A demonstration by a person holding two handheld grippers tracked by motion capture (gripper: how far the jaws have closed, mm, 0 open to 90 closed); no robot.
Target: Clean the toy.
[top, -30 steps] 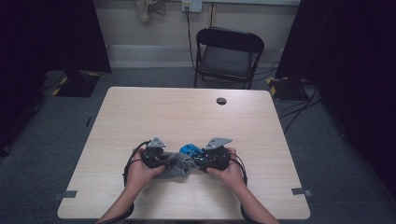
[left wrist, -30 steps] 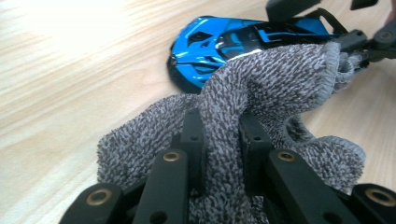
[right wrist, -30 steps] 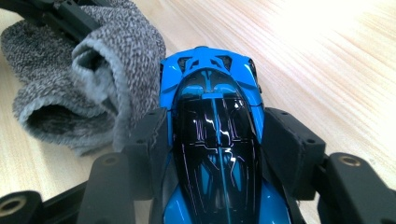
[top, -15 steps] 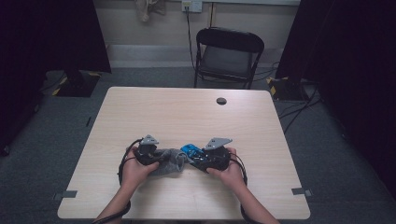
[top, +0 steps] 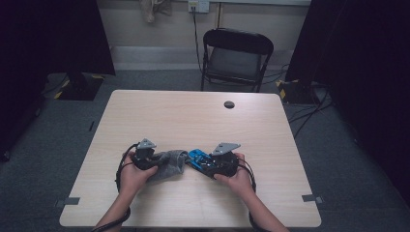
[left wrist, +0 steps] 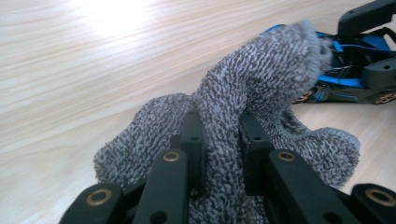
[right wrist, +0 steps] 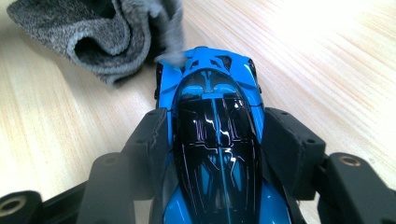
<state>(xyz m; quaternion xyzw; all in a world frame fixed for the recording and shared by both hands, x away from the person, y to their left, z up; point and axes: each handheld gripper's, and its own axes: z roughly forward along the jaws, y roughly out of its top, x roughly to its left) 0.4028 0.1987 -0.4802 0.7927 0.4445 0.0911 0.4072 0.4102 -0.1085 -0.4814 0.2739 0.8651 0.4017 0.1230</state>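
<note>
Two grippers are down near the front edge of the tabletop (top: 193,116), one in each hand, pointing at each other with barely any gap between them.

Left gripper (top: 157,162) has its fingers (left wrist: 192,140) pinched in tight on a fold of a grey fuzzy cloth (top: 169,163). In the left gripper view you can see the terry fabric squeezed up between the two black fingers and bunching over the top of them, with the rest slumped on the wood on both sides. The far end of the cloth rises up and leans against the nose of the car.

Right gripper (top: 205,163) is clamped around a blue toy car (top: 197,157), a sporty one with a glossy black roof. Its fingers (right wrist: 149,140) sit about halfway closed, pressed against both sides of the car body around the cabin, so the car is clearly held. The nose sticks out past the fingertips toward the cloth.

From the right gripper view a blurry edge of the cloth is touching the front of the car, right at the hood. From the high view the car and cloth meet in the middle between the two hands.

Further back there's a small dark round hole (top: 229,104) in the wood, and a black folding chair (top: 237,58) behind the far edge.
</note>
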